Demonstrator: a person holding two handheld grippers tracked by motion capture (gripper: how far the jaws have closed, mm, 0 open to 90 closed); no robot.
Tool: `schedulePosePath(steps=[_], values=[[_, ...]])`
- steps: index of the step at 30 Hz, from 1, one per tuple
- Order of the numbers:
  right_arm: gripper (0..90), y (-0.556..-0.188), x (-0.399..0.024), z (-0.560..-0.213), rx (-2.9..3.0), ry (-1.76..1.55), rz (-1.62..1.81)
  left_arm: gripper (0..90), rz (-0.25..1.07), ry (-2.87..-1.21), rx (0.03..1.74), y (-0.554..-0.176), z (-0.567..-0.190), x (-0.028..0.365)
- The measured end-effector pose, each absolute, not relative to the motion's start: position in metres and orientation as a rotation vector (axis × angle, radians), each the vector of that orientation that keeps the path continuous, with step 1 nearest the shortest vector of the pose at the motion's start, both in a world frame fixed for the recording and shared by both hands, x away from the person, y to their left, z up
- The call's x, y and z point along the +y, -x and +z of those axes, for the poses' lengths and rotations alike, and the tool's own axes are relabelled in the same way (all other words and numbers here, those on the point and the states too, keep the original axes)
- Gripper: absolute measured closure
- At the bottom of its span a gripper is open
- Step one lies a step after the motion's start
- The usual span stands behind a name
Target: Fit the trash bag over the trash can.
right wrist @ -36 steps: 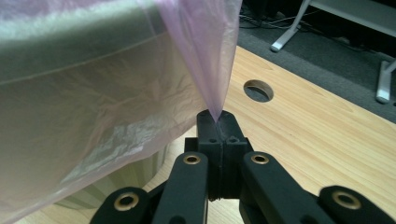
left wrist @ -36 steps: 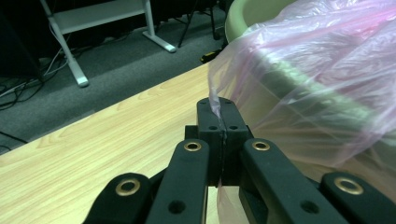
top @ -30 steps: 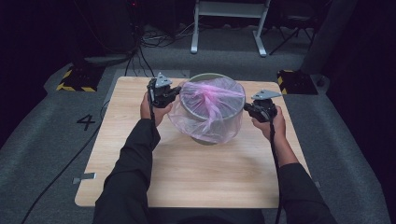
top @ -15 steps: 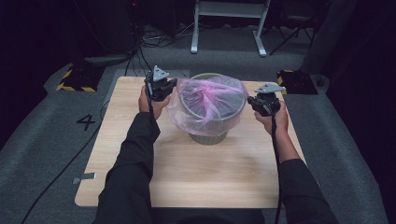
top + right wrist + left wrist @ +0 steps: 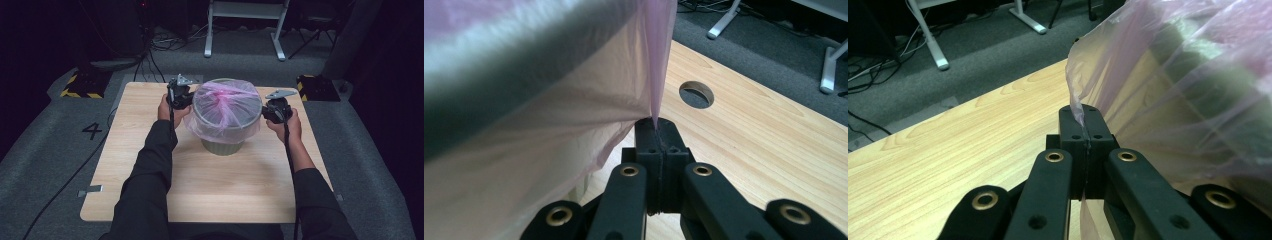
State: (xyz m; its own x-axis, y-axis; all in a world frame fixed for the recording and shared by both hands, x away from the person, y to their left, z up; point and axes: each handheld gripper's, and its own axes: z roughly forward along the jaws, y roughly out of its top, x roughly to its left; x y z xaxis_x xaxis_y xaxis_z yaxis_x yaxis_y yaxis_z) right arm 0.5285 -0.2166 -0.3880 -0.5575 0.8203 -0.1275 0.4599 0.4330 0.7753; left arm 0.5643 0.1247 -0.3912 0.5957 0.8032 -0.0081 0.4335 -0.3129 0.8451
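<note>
Where the grey floor mat meets the table's left edge, a dark numeral 4 is printed; no other writing can be read. Wooden table, light grain, with a round hole through its top, seen in the right gripper view. Bin: round, dull grey-green, standing upright at the middle of the table toward the far side. Pink bag: thin, translucent, creased, stretched over the bin's mouth and folded down outside the rim, with a darker pink gather across the middle. Left gripper just beside the bin's left rim, jaws pressed together on a pinch of the bag's edge. Right gripper just beside the right rim, jaws likewise clamped on the film.
</note>
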Motion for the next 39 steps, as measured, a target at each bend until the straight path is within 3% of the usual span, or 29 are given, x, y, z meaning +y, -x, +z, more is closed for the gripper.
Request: schedulePosePath(steps=[17,18,19,20,22,25,26,27,28,30,32,39], values=[[90.0,-0.547,-0.232,-0.407,2.248,-1.205,1.040,89.9,0.416,-1.992,1.062,-0.577,-0.419,0.132],[84.6,-0.540,-0.235,-0.404,2.230,-1.160,1.085,89.7,0.421,-1.974,1.057,-0.576,-0.419,0.133],[84.6,-0.540,-0.235,-0.404,2.230,-1.160,1.085,89.7,0.428,-1.956,1.059,-0.575,-0.417,0.134],[76.5,-0.529,-0.239,-0.399,2.197,-1.104,1.118,85.4,0.451,-1.934,1.054,-0.571,-0.414,0.136],[72.7,-0.523,-0.242,-0.397,2.189,-1.057,1.147,83.4,0.477,-1.938,1.045,-0.569,-0.412,0.137],[58.9,-0.504,-0.254,-0.390,2.174,-0.948,1.210,82.3,0.495,-1.897,1.022,-0.562,-0.404,0.143],[49.5,-0.491,-0.261,-0.387,2.189,-0.903,1.279,81.6,0.514,-1.874,1.012,-0.557,-0.400,0.147],[49.5,-0.491,-0.261,-0.387,2.189,-0.903,1.279,79.8,0.514,-1.874,1.012,-0.557,-0.400,0.147],[42.1,-0.487,-0.263,-0.385,2.229,-0.892,1.319,79.8,0.515,-1.859,1.007,-0.555,-0.398,0.149],[36.0,-0.476,-0.265,-0.383,2.233,-0.841,1.388,74.9,0.523,-1.835,1.008,-0.550,-0.395,0.152],[28.8,-0.465,-0.264,-0.379,2.235,-0.807,1.407,61.3,0.535,-1.816,1.013,-0.544,-0.392,0.155],[24.9,-0.429,-0.252,-0.367,2.137,-0.587,1.217,32.7,0.589,-1.843,0.919,-0.509,-0.384,0.172]])
